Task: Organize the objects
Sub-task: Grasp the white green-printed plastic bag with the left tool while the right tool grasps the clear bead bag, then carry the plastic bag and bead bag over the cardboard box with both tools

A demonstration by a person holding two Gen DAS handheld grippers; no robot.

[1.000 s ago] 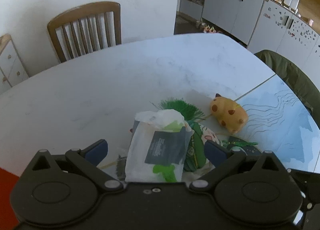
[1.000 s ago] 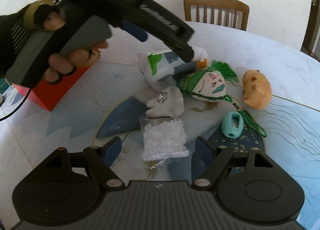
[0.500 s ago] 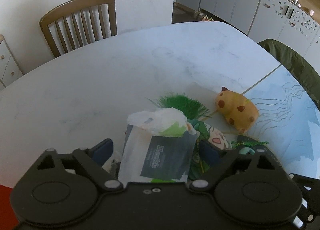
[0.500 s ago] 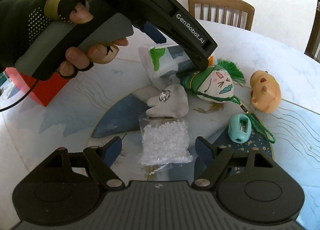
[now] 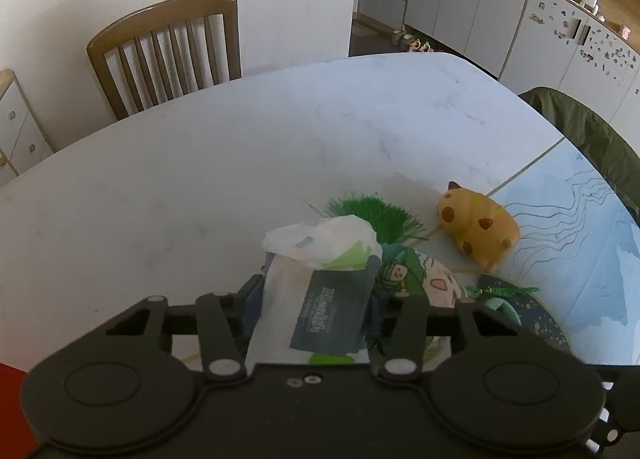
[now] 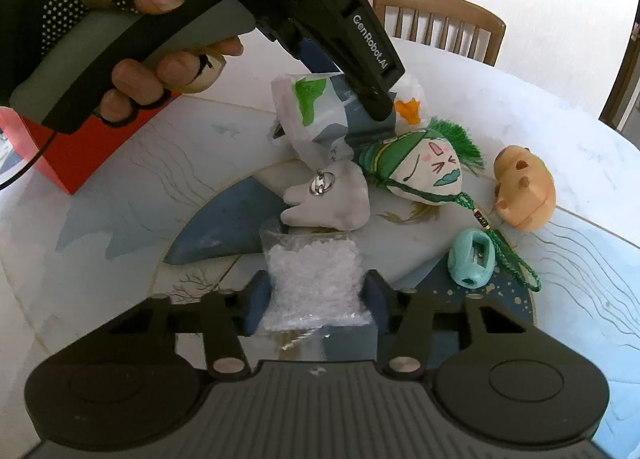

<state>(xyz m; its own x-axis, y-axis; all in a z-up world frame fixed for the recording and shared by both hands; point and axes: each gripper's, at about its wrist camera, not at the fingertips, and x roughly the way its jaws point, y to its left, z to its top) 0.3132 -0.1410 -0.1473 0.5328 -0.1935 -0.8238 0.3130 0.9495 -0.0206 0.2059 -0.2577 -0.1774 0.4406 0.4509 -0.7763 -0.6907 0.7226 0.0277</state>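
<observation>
From my right wrist view, going left to right, I see a red box (image 6: 48,155) with crisp flat sides at the left edge of the desk (image 6: 560,139), which is smooth pale marble partly covered by a glossy blue and white printed mat (image 6: 120,219). Above the box a gloved hand (image 6: 132,47) grips the handle of my left hand-held gripper (image 6: 352,115), whose dark blue pads are pressed onto a crinkled white plastic packet (image 6: 316,115) with green patches and a dark label, lifted at a tilt. In the left wrist view that same packet (image 5: 320,299) sits squeezed between the pads. Just below it lies a soft grey tooth-shaped plush (image 6: 332,199) with a metal clasp, touching a clear bag of white granules (image 6: 316,283). My right hand-held gripper (image 6: 316,299) has its two blue pads against both sides of that bag, pinching it. Next comes a rounded fabric doll head (image 6: 424,171) with a green tassel and a braided green cord, then a small hard teal sharpener (image 6: 472,259), and furthest right a smooth orange spotted animal figure (image 6: 524,191). Beyond the cluster the marble runs bare to the rounded far edge, where a slatted wooden chair (image 6: 440,23) stands; the right side of the mat is also open.
</observation>
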